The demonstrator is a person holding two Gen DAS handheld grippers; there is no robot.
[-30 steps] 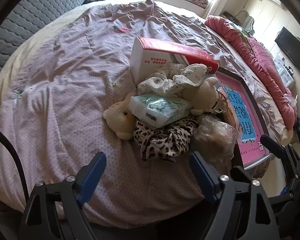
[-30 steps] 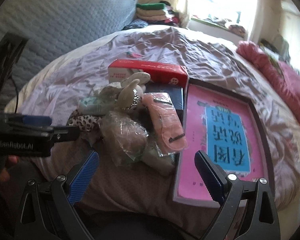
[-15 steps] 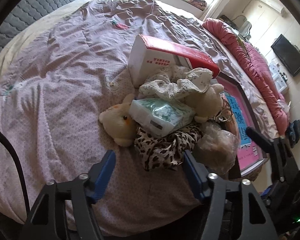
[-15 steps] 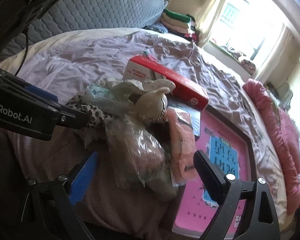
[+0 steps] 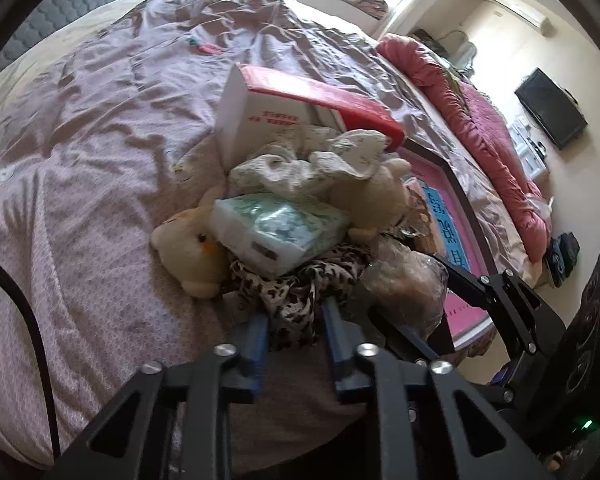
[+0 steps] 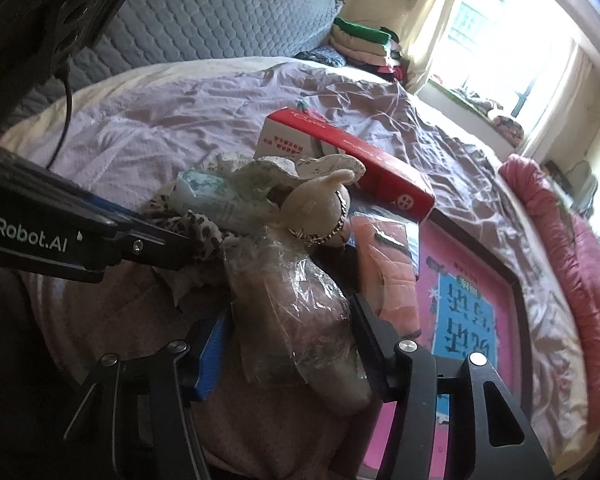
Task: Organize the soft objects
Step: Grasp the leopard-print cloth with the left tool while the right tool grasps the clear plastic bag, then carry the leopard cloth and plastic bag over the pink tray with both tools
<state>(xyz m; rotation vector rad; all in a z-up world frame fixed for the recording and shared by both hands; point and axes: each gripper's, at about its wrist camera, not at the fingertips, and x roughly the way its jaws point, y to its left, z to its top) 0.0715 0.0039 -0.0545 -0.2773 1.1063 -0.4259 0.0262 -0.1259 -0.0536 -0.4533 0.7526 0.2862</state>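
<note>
Leopard-print cloth [image 5: 296, 292], plastic-wrapped bundle [image 6: 300, 304], plush toys [image 5: 188, 252] heaped on bed

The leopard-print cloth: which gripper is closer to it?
Left. The left gripper has closed on the leopard-print cloth; the right gripper has closed around the plastic bag beside it.

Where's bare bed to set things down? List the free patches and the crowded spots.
Free: the wide quilt left of the pile, from the yellow plush out to the headboard, and the stretch beyond the red box toward the window. Crowded: the pile itself, the pink board beside it, and the near edge, where both grippers work.
</note>
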